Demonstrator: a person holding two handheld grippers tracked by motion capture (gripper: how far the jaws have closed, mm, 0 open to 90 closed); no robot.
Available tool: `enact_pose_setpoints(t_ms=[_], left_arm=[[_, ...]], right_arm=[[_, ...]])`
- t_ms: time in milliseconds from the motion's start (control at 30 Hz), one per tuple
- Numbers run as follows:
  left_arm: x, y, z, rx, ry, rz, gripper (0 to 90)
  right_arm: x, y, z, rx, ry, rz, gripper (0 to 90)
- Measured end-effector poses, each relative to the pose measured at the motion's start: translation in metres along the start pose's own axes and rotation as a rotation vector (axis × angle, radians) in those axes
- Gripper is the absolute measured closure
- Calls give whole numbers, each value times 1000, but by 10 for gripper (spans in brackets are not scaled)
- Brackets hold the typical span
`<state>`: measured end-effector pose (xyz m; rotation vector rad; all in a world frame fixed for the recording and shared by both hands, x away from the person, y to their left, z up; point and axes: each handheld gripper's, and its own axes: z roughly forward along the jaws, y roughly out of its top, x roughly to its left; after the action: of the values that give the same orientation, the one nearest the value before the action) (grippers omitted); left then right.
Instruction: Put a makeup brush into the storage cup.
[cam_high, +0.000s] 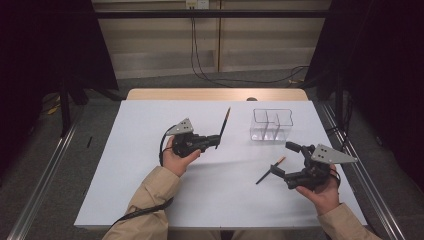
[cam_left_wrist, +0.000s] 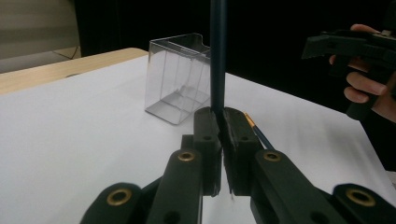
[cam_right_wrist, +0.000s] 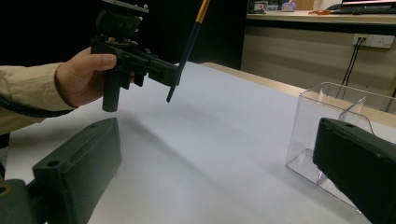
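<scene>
My left gripper (cam_high: 217, 141) is shut on the lower end of a dark paintbrush (cam_high: 225, 122), which slants up and away from the jaws to an orange ferrule. In the left gripper view the brush shaft (cam_left_wrist: 218, 56) rises straight out of the closed jaws (cam_left_wrist: 223, 122). A second brush (cam_high: 269, 171) lies on the white table sheet (cam_high: 150, 200), right of centre. My right gripper (cam_high: 284, 160) hovers over its orange end with the jaws spread wide and nothing between them (cam_right_wrist: 215, 133). A clear plastic divided box (cam_high: 271, 125) stands behind it.
The clear box (cam_right_wrist: 336, 121) sits close beside my right gripper's far jaw. The bare wooden table edge (cam_high: 215, 94) runs behind the sheet. Metal rails flank the table on both sides, and cables lie on the floor at the back.
</scene>
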<state>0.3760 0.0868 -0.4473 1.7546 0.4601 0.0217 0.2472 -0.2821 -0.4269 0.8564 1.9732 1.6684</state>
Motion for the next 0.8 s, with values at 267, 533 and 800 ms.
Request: enact_pose_setpoints(t_ms=[267,533,800], left_arm=[[-5,-2,-1,1,-12,5,849],[-12,-1,-1,-9,-32,16,849],[-17,-2,-1,1,-35,20,849]], right_arm=[[-1,4,12,-2,5,6,4],[-2,7,17,-12,3,12,4],[-1,9,20,-13,5,19,4]])
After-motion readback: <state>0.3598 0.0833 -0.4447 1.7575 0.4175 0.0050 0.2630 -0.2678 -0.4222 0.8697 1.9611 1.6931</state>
